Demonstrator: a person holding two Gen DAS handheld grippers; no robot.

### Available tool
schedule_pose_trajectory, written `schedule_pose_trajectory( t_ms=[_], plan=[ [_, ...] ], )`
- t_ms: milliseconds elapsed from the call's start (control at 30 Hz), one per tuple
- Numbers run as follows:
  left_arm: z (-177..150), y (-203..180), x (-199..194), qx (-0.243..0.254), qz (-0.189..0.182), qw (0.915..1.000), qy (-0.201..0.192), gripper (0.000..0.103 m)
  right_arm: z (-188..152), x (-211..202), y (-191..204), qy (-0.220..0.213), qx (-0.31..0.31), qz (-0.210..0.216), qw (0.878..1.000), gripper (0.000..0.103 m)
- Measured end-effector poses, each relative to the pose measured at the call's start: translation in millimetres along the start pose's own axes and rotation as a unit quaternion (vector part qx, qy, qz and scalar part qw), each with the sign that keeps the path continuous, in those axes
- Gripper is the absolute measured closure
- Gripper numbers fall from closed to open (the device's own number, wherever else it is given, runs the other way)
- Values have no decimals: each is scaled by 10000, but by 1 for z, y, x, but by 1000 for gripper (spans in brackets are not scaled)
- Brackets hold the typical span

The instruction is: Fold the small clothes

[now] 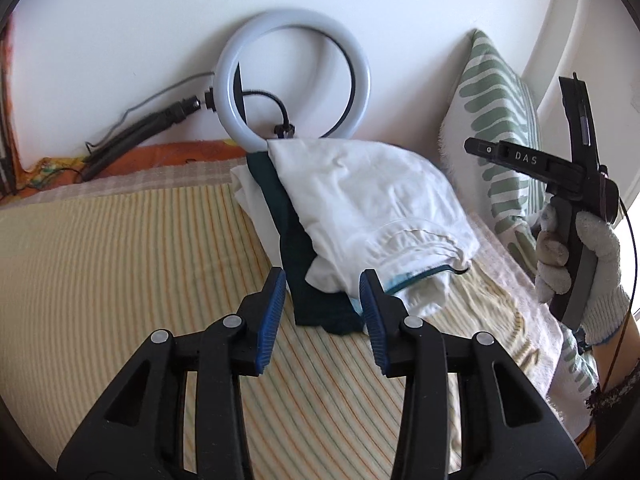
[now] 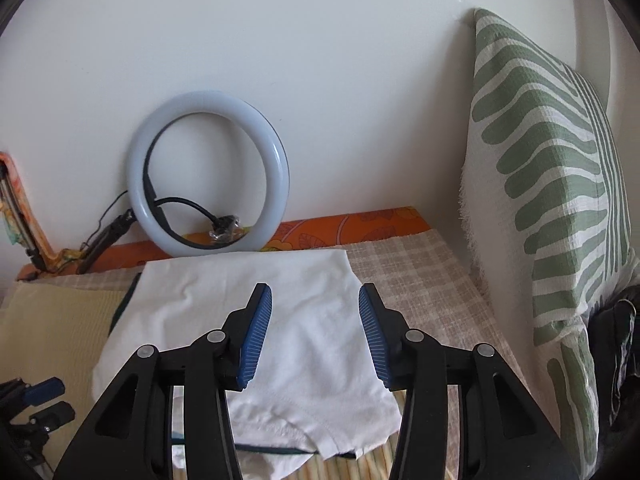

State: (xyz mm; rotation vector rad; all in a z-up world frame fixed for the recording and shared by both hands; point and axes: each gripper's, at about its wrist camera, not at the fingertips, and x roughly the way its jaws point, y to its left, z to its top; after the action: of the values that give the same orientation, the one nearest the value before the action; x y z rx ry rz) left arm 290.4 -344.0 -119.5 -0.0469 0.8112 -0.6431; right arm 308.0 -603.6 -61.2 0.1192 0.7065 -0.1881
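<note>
A folded white garment point(image 1: 372, 204) lies on top of a small pile with a dark green garment point(image 1: 296, 240) under it, on the striped yellow bed cover point(image 1: 120, 260). My left gripper point(image 1: 323, 312) is open and empty, just short of the pile's near edge. My right gripper point(image 2: 315, 332) is open and empty, held above the white garment point(image 2: 280, 320). In the left wrist view the right gripper point(image 1: 576, 200) is raised at the right in a gloved hand. The left gripper's tips point(image 2: 44, 400) show at the lower left of the right wrist view.
A white ring light point(image 1: 292, 76) with its cable leans on the wall behind the pile. A green and white patterned pillow point(image 2: 548, 208) stands at the right against the wall. An orange patterned sheet point(image 2: 352, 224) runs along the wall.
</note>
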Motion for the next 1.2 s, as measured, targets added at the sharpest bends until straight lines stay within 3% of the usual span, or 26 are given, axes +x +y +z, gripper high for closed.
schedule_pose_trajectory(
  t_ms=[200, 300, 367, 567, 600, 667, 933, 1033, 1100, 1200],
  plan=[
    [-9, -17, -74, 229, 132, 9992, -311, 64, -10, -66, 23, -99, -44, -10, 9999, 54],
    [-16, -21, -106, 301, 203, 9982, -482, 52, -15, -98, 34, -175, -72, -1, 9998, 50],
    [-23, -23, -125, 312, 233, 9978, -534, 51, -21, -117, 42, -225, -82, 17, 9997, 43],
    [-46, -24, -174, 432, 371, 9961, -671, 46, -44, -168, 68, -343, -150, 23, 9993, 42],
    [-50, -25, -182, 459, 391, 9957, -703, 45, -47, -174, 71, -353, -111, 56, 9993, 38],
    [-61, -27, -197, 535, 442, 9945, -788, 39, -55, -184, 77, -411, -29, 132, 9991, 31],
    [-92, -29, -234, 617, 482, 9914, -1049, 24, -85, -207, 100, -595, 0, -10, 9982, 31],
    [-97, -30, -237, 674, 515, 9905, -1084, 21, -97, -204, 104, -548, 44, 25, 9985, 31],
    [-99, -29, -237, 730, 563, 9897, -1091, 19, -102, -201, 107, -500, 31, -12, 9987, 24],
    [-100, -27, -237, 692, 612, 9889, -1163, 11, -110, -198, 112, -514, -38, -145, 9986, 23]
  ],
)
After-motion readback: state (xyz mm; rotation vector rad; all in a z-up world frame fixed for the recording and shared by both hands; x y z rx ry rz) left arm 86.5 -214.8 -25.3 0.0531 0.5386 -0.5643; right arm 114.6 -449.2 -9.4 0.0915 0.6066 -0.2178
